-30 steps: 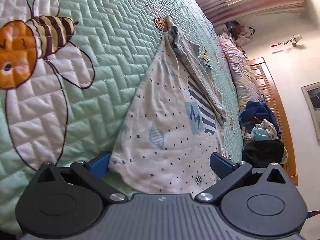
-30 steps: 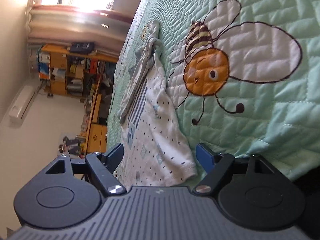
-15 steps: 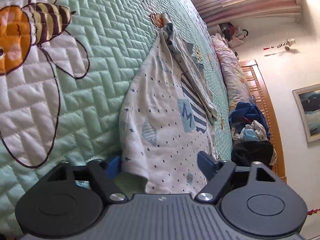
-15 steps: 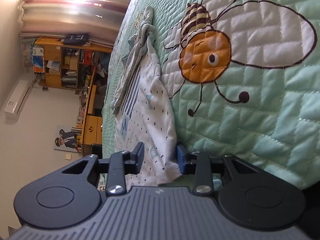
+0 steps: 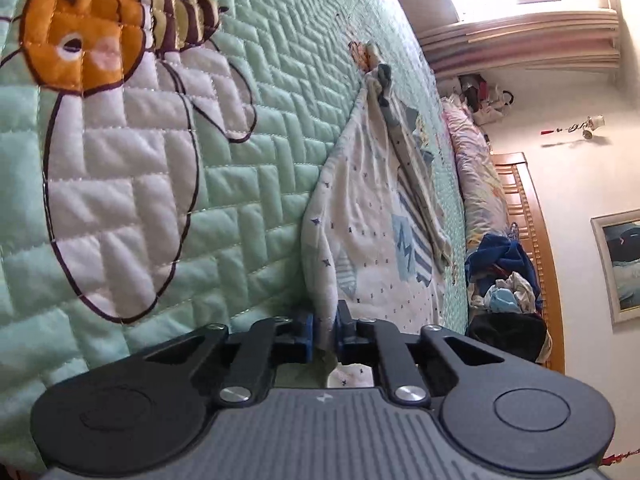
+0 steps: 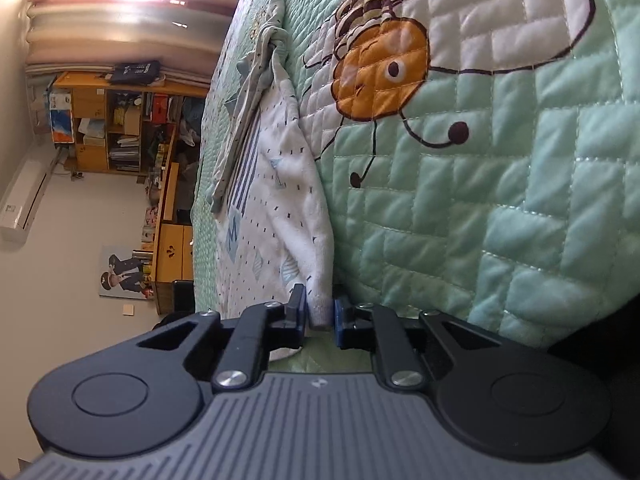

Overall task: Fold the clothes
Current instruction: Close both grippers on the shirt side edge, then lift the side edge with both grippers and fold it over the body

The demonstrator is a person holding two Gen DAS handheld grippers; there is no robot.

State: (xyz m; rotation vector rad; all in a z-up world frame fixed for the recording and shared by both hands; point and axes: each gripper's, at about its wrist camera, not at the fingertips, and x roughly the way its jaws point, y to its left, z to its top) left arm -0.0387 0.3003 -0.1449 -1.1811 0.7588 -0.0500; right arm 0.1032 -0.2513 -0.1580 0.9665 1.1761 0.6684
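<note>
Two grippers are pinching one white shirt (image 5: 360,216) lying flat on the green quilt (image 5: 248,184). Left gripper (image 5: 323,334) is squeezed nearly shut on a bunched bit of the shirt's near edge. Right gripper (image 6: 320,316) is closing its jaws on the other near corner of the shirt (image 6: 288,200), pads pressing the cloth. One bee (image 6: 380,60) is sewn on the quilt beside the shirt.

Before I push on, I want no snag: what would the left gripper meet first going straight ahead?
The white patterned garment: the left gripper has its jaws shut on the hem, cloth stretching ahead over the green bee quilt.
</note>
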